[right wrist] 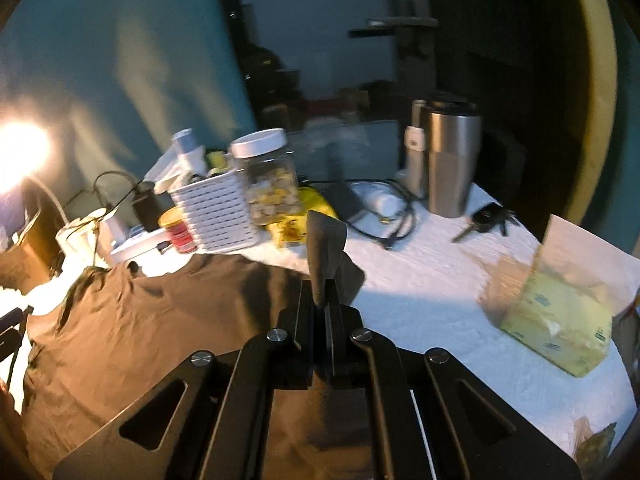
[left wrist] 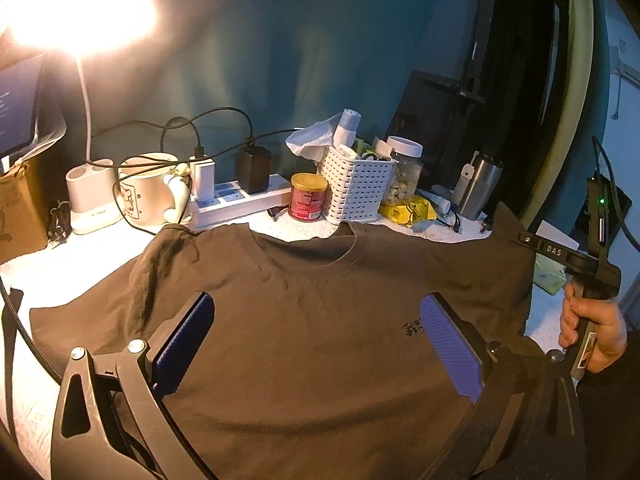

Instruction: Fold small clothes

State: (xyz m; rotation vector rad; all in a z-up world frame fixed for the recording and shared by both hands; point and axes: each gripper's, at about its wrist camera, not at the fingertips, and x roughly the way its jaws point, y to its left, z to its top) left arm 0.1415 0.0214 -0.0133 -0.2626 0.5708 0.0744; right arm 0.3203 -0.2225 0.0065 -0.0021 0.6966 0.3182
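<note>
A brown T-shirt (left wrist: 304, 380) lies front up on the white-covered table (right wrist: 420, 320), its collar (left wrist: 316, 268) toward the wall. My left gripper (left wrist: 318, 300) hovers open over the chest, and its blue pads (left wrist: 182, 344) have nothing between them. At the shirt's right shoulder a hand (left wrist: 592, 332) holds my right gripper (left wrist: 524, 239), which has that corner lifted off the table. In the right wrist view the right gripper (right wrist: 326, 286) is shut on a peak of brown cloth (right wrist: 326, 240), with the rest of the shirt (right wrist: 140, 340) spread out to the left.
Behind the collar stand a mug (left wrist: 146, 192), a power strip (left wrist: 240, 200), a red can (left wrist: 307, 197), a white basket (left wrist: 358, 184) and a jar (left wrist: 404, 172). A steel tumbler (right wrist: 452, 160), keys (right wrist: 486, 218) and a yellow tissue pack (right wrist: 556, 320) sit to the right. A bright lamp (left wrist: 80, 12) glares at the left.
</note>
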